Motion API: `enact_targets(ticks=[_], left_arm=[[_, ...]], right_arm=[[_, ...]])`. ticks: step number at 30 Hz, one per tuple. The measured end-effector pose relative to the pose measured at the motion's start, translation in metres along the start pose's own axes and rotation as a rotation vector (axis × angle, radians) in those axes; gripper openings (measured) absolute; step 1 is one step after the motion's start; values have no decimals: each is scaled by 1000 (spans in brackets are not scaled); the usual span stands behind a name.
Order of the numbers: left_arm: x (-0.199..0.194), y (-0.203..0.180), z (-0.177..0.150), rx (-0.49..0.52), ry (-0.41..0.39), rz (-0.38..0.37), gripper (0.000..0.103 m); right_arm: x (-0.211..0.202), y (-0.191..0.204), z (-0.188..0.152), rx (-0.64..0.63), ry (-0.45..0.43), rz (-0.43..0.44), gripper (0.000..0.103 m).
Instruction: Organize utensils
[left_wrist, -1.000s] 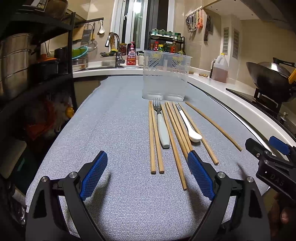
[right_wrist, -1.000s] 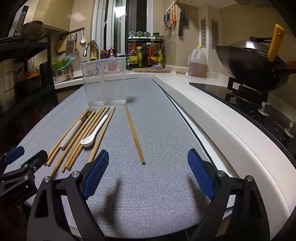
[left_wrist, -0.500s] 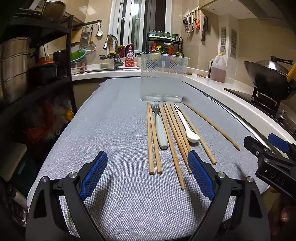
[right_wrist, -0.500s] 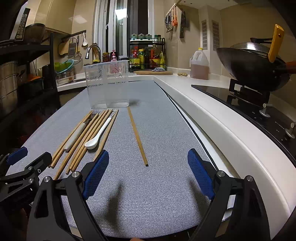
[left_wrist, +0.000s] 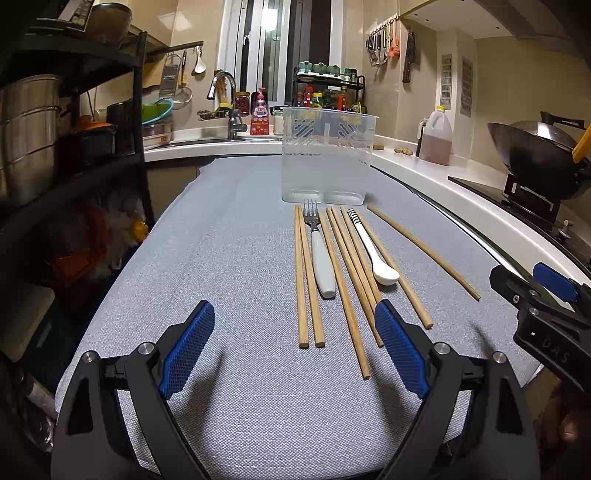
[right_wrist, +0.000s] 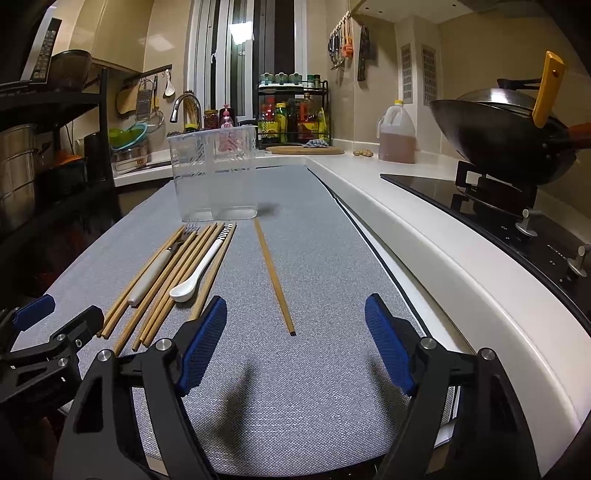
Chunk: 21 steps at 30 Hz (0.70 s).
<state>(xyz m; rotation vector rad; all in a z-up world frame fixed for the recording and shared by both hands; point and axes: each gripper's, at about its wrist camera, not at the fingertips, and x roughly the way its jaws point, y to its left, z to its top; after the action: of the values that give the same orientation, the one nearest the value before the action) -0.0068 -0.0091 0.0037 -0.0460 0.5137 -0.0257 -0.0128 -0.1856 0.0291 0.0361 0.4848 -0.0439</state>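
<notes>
The utensils lie in a loose row on the grey-matted counter (left_wrist: 229, 236), just in front of the clear plastic holder (left_wrist: 327, 158): a pair of chopsticks (left_wrist: 306, 280) farthest left of the holder's front, then the fork (left_wrist: 320, 254) with its tines pointing at the holder, more chopsticks, the white spoon (left_wrist: 373, 251) with its bowl toward the camera, and a lone chopstick (right_wrist: 275, 280) set apart to the right. The holder stands upright and looks empty, so nothing is sorted yet; by my reading the step in hand is choosing the first piece to lift. The left claw (left_wrist: 295, 347) is spread wide with nothing between its pads, hovering short of the near chopstick tips. The right claw (right_wrist: 295, 343) is closing, also with nothing between its jaws, the lone chopstick's near end lying just ahead of it. The next move probably calls for the right claw to come forward and down over that thin stick, pinch it flat against the mat, then tilt it upright to drop into one compartment of the holder
</notes>
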Motion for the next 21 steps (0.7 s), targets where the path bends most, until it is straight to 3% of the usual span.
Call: enact_targets(ticks=[21], left_arm=[[-1,-1,2,2,2,-10,84]], right_arm=[[2,4,-3,-10,30,33,74]])
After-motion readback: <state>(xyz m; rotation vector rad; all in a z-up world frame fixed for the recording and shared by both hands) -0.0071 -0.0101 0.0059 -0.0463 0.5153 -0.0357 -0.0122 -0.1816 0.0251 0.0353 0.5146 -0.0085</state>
